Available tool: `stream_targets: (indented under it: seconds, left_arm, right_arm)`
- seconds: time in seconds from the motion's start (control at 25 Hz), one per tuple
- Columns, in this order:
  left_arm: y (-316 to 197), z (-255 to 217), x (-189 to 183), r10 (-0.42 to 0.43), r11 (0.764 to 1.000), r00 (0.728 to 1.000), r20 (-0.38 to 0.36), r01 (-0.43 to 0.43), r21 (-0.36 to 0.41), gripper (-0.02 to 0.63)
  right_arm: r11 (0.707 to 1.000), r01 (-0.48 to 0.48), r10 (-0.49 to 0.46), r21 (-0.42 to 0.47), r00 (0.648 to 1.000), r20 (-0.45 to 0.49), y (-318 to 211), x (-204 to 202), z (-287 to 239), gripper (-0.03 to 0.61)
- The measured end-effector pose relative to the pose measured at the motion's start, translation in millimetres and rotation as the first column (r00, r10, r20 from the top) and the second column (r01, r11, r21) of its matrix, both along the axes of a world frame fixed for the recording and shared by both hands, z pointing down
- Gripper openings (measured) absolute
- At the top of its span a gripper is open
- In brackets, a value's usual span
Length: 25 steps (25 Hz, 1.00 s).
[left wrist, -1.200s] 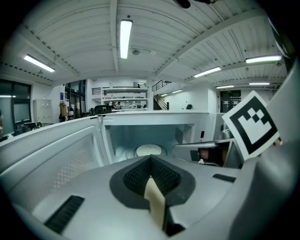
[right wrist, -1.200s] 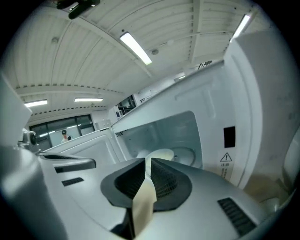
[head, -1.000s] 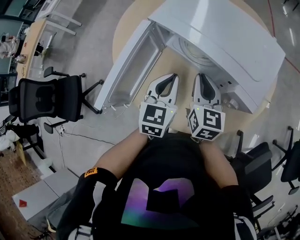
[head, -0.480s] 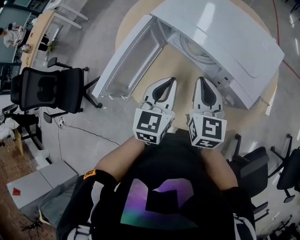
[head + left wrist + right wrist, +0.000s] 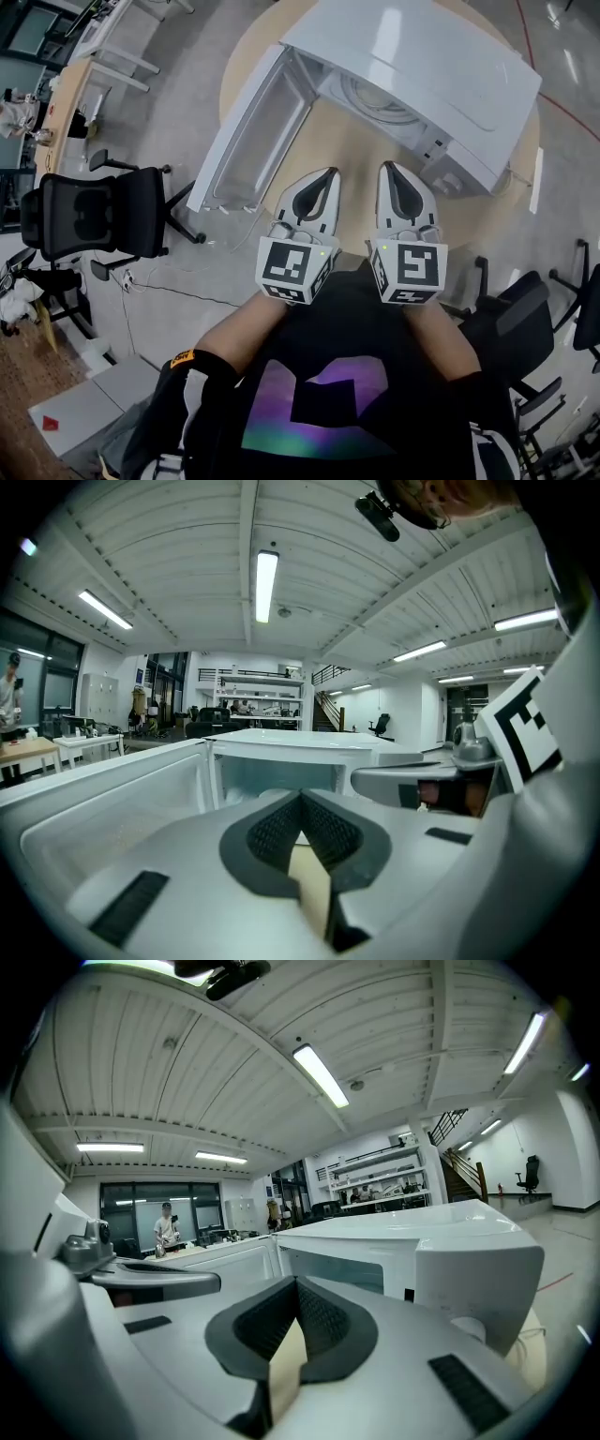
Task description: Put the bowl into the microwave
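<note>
The white microwave point(image 5: 422, 56) stands on a round wooden table point(image 5: 352, 155) with its door point(image 5: 248, 136) swung fully open to the left. A round pale shape point(image 5: 375, 94) lies inside the cavity; I cannot tell whether it is the bowl or the turntable. My left gripper point(image 5: 333, 172) and right gripper point(image 5: 386, 167) are held side by side just in front of the opening, both shut with nothing between the jaws. In the left gripper view the left gripper point(image 5: 300, 794) points at the cavity point(image 5: 281, 780). In the right gripper view the right gripper point(image 5: 295, 1281) faces the microwave's front point(image 5: 356, 1260).
A black office chair point(image 5: 94, 211) stands on the floor at the left, and more chairs point(image 5: 511, 323) at the right beside the table. Cables trail on the floor under the open door. Desks and shelves fill the room's far side.
Both grippers have drawn back a little from the microwave's opening toward the person's body. They stayed shut and side by side.
</note>
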<state>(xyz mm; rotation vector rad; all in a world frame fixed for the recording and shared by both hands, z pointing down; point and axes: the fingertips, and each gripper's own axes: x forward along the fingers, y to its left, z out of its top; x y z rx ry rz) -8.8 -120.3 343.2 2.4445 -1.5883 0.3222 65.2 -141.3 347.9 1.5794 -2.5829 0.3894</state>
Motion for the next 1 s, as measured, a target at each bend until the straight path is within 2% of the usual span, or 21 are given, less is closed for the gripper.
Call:
stream_targets:
  seconds: [0.32, 1.0]
  left_arm:
    - [43.3, -11.7, -31.8, 0.053, 0.998, 0.999, -0.001, -0.053, 0.023, 0.046]
    - [155.1, -42.8, -85.9, 0.153, 0.984, 0.987, -0.047, -0.148, 0.104, 0.046]
  right_arm:
    - [0.998, -0.061, 0.060, -0.030, 0.998, -0.022, 44.5, -26.2, -0.7, 0.017]
    - [0.989, -0.144, 0.144, -0.006, 0.987, -0.071, 162.2, -77.8, -24.7, 0.017]
